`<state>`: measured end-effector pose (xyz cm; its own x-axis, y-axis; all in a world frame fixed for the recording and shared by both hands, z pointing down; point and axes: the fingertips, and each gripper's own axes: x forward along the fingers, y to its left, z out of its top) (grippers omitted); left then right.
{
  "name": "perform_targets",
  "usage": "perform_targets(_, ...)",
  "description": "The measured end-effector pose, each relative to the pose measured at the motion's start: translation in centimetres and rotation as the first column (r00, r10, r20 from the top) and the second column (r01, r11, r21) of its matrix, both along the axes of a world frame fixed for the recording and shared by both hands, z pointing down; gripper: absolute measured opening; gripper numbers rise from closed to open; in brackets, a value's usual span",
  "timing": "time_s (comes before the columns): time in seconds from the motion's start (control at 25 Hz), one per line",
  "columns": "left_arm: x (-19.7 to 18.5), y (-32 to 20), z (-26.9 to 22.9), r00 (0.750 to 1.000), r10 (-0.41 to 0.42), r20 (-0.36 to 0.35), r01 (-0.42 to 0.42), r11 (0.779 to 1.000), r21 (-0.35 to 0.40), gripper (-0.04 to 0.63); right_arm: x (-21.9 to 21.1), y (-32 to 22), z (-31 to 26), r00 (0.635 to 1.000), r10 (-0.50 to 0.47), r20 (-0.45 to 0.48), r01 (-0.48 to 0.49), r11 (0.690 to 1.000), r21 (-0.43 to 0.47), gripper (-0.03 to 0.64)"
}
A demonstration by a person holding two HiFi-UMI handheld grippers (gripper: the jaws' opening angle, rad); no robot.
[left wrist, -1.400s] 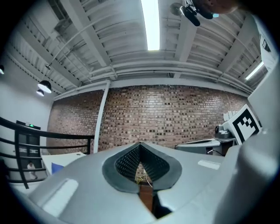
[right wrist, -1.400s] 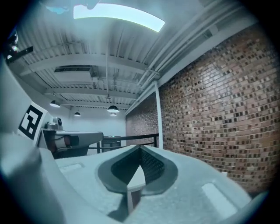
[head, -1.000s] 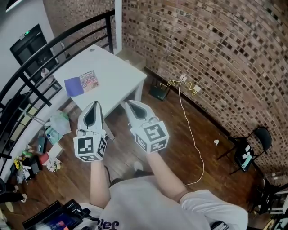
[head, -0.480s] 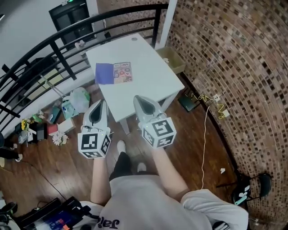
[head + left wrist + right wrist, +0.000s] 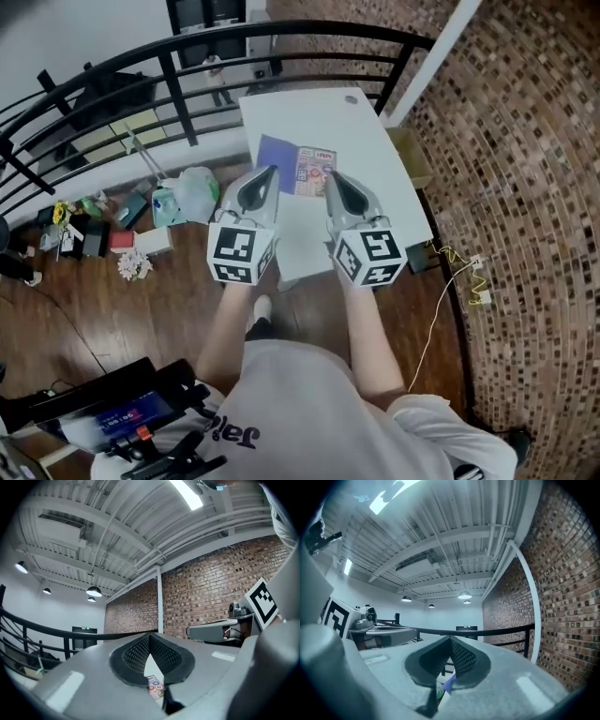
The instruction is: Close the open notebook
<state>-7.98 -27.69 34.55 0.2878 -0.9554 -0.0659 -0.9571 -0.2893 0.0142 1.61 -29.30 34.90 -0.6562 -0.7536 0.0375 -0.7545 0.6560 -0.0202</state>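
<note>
The person has stepped up to the white table [image 5: 361, 141], bringing the left gripper [image 5: 265, 178] and right gripper [image 5: 337, 183], both pinched together and empty, within reach of the still-open notebook [image 5: 295, 167].

Surface [image 5: 309, 117] was smooth matt white; notebook [image 5: 295, 169] paper; floor [image 5: 141, 309] glossy wood; wall [image 5: 525, 141] rough brick; railing [image 5: 178, 70] black metal.

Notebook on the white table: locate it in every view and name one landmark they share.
Head view: open notebook upper centre on the white table, just beyond both jaw tips.
Left gripper view: notebook low centre, a colourful sliver below the jaws.
Right gripper view: notebook low centre, a purple sliver below the jaws.
Shared landmark: the black railing.
</note>
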Motion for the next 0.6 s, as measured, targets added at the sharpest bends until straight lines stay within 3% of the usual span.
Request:
perform_targets(0.32,-7.8,-6.7,0.2,0.998,-0.014,-0.059,0.013,1.000,-0.018,0.015,-8.5,-6.6,1.4,0.999,-0.025,-0.021,0.024,0.999,-0.035,-0.009)
perform_targets(0.6,-8.1,-11.3,3.0,0.997,0.004,-0.078,-0.010,0.997,-0.081,0.015,-8.4,-10.4,3.3,0.999,-0.004,-0.037,0.002,0.997,-0.075,-0.009)
